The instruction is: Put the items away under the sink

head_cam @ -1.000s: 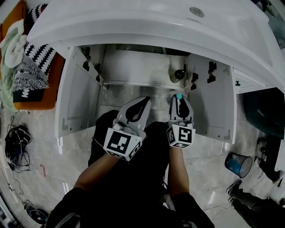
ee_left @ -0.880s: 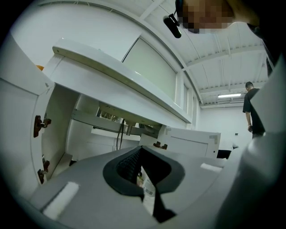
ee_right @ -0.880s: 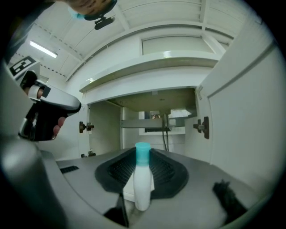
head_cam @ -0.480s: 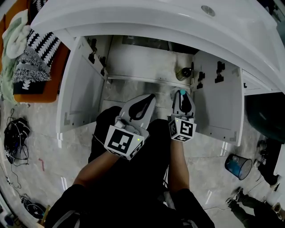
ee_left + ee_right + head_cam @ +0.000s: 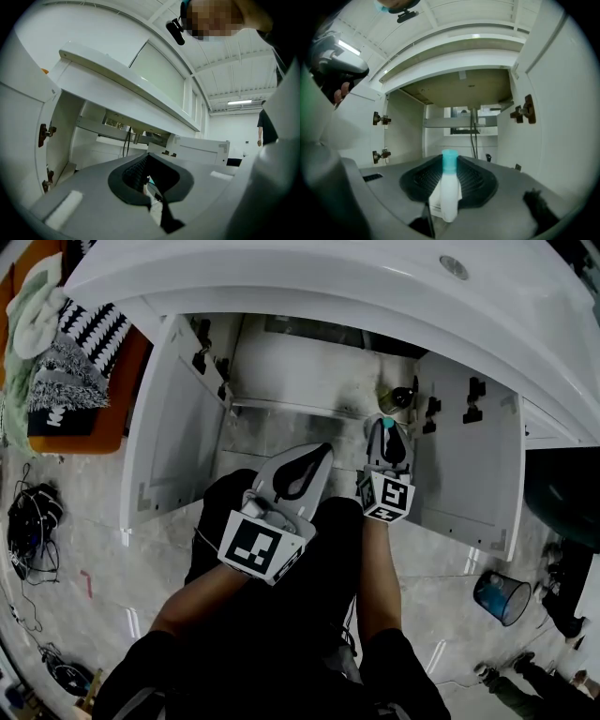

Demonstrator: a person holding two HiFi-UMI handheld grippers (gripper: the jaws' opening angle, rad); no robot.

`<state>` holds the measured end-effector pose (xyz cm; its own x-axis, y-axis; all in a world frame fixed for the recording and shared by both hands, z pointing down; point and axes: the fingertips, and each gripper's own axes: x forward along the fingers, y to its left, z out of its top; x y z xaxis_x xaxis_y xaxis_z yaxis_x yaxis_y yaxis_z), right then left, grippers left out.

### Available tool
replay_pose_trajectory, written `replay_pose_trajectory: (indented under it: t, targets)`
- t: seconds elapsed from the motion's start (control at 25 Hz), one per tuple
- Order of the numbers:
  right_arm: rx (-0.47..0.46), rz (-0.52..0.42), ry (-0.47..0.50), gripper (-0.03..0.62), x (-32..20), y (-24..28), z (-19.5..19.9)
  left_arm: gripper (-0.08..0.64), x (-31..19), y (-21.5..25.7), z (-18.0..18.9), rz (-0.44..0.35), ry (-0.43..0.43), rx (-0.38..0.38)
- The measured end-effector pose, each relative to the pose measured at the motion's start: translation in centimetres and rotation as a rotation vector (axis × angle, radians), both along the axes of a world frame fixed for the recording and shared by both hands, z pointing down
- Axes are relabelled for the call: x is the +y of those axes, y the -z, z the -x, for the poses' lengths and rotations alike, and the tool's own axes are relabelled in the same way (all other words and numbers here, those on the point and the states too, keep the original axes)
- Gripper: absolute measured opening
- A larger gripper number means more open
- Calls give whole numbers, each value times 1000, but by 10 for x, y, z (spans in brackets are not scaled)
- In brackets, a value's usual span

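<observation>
In the head view the under-sink cabinet (image 5: 281, 427) stands with both doors swung open below the white sink (image 5: 309, 287). My right gripper (image 5: 388, 433) is shut on a small white bottle with a teal cap (image 5: 387, 422), held upright at the cabinet's mouth, right side. The right gripper view shows the bottle (image 5: 449, 192) standing between the dark pads of the right gripper (image 5: 450, 161). A dark round bottle (image 5: 397, 397) stands inside at the back right. My left gripper (image 5: 317, 452) is shut just outside the cabinet; I see nothing held in it (image 5: 147, 157).
The left door (image 5: 173, 446) and right door (image 5: 469, 465) flank the opening. Pipes (image 5: 474, 126) hang at the cabinet's back. Folded cloths on an orange surface (image 5: 66, 352) lie left, cables (image 5: 28, 531) on the floor, a blue bin (image 5: 502, 594) right.
My right gripper has carried the white bottle forward, closer to the cabinet and the dark bottle inside. The left gripper has barely moved.
</observation>
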<state>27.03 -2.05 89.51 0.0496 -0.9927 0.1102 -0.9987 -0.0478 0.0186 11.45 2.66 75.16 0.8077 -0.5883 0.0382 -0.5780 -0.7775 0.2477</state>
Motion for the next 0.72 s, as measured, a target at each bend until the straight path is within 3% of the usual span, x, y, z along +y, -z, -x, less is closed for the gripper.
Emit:
replay_pose_trajectory:
  t: [0.2, 0.72]
  targets:
    - [12, 0, 5, 106, -22, -13, -2, 6, -4, 2, 5, -23, 3, 6]
    - [-4, 29, -21, 106, -68, -54, -24, 6, -2, -4, 10, 51, 5, 3]
